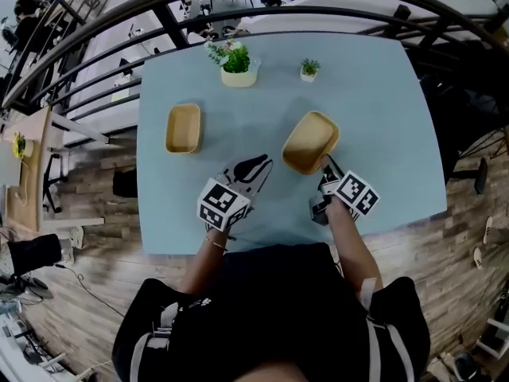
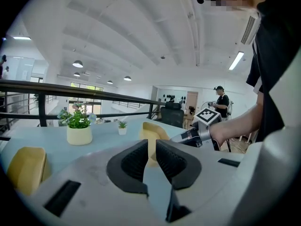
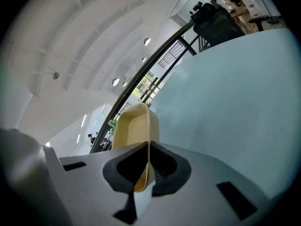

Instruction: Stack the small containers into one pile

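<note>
- The right gripper (image 1: 324, 167) is carrying one container (image 1: 310, 140), jaws pinching its wall, tilted over the tabletop's (image 1: 390, 110) middle.
- Next it's probably needing to go level onto the other container (image 1: 183, 127) near the left edge.
- The left gripper (image 1: 256, 168) is idling, jaws nearly together, empty.
- Only the right gripper view is showing that pinch clearly.

Dressed in a black short-sleeved top (image 1: 278, 293), with white stripes (image 1: 147, 348) down the sleeves. Equipped with a pale grey left gripper (image 1: 262, 162) and right gripper (image 1: 326, 165), each capped by a cube (image 1: 223, 205) of black-and-white square markers. Lined inside with black ribbed pads (image 2: 129, 161); cut with black rectangular slots (image 2: 63, 197) on the shell.
</note>
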The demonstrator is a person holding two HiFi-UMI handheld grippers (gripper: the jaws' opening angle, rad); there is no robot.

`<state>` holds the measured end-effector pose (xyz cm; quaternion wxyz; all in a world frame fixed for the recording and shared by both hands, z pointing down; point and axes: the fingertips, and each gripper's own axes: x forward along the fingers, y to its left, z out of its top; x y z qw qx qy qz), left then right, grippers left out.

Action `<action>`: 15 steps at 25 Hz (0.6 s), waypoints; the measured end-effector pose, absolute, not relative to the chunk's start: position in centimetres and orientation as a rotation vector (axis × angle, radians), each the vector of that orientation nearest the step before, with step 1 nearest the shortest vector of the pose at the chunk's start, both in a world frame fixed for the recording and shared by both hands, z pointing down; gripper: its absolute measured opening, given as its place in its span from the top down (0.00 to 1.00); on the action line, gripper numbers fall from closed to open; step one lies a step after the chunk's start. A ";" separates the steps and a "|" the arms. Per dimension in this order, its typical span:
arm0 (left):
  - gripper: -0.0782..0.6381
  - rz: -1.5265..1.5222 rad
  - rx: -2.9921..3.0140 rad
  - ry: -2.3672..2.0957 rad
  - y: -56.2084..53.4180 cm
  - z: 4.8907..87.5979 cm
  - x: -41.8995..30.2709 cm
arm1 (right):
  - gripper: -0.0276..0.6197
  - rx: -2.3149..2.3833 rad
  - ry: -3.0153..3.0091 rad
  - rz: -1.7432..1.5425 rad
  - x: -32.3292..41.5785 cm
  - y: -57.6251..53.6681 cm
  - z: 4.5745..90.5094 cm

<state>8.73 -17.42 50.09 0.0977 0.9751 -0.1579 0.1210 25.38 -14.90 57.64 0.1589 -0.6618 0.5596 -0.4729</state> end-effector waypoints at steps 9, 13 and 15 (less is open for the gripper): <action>0.84 0.337 2.853 -0.561 -18.2 50.0 3.3 | 0.93 -1.793 1.768 -1.410 17.6 -17.4 56.8; 0.84 0.337 2.826 -0.612 -18.5 50.2 0.6 | 0.93 -1.750 1.842 -1.432 14.3 -18.4 56.6; 0.83 0.342 2.814 -0.637 -18.5 50.3 -0.7 | 0.93 -1.728 1.878 -1.438 12.7 -18.9 56.3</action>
